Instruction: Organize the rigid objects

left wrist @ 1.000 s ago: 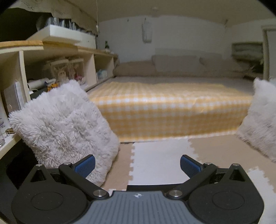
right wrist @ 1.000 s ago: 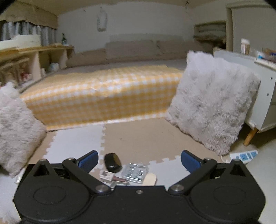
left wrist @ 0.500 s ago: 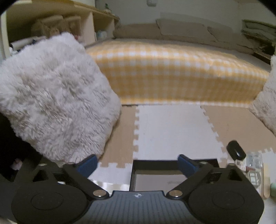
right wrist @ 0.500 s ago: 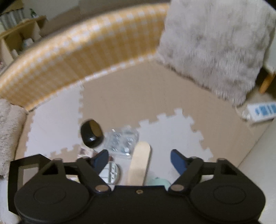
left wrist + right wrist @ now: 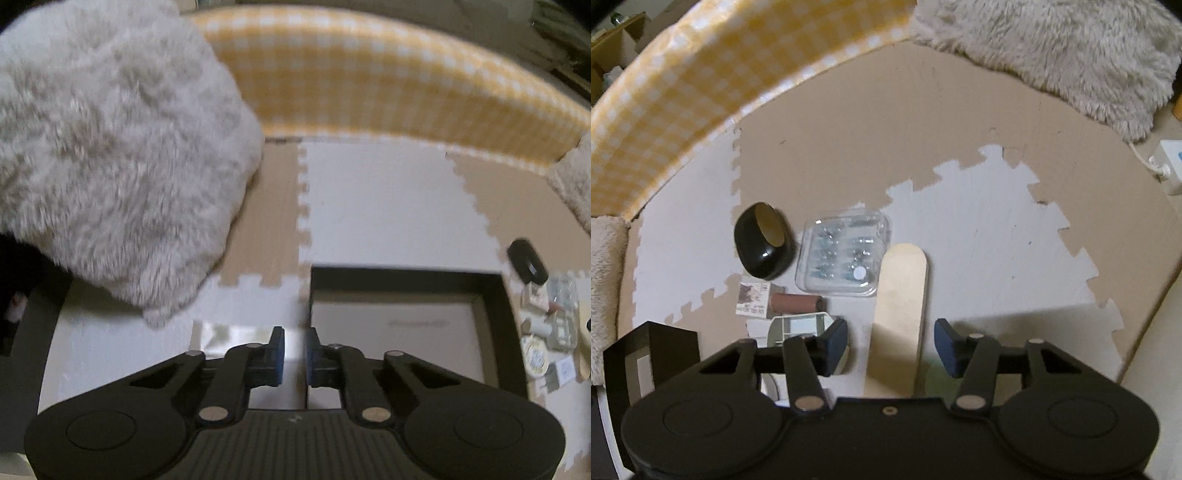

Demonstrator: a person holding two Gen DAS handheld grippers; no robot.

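In the right wrist view my right gripper is open above a flat wooden stick, with a finger on each side of it. Beside the stick lie a clear plastic blister pack, a black oval case, a small card, a brown tube and a small mirror. In the left wrist view my left gripper has its pads nearly together, holding nothing, at the left wall of a black open box. The small objects show at the right edge there, led by the black oval case.
A fluffy white cushion stands at the left and another cushion at the right. A yellow checked mattress runs along the back. The floor is beige and white puzzle mats. A power strip lies at the far right.
Both grippers have tilted down toward the floor. The left gripper's fingers have closed from wide open to nearly together. The right gripper has come over the wooden stick and narrowed a little.
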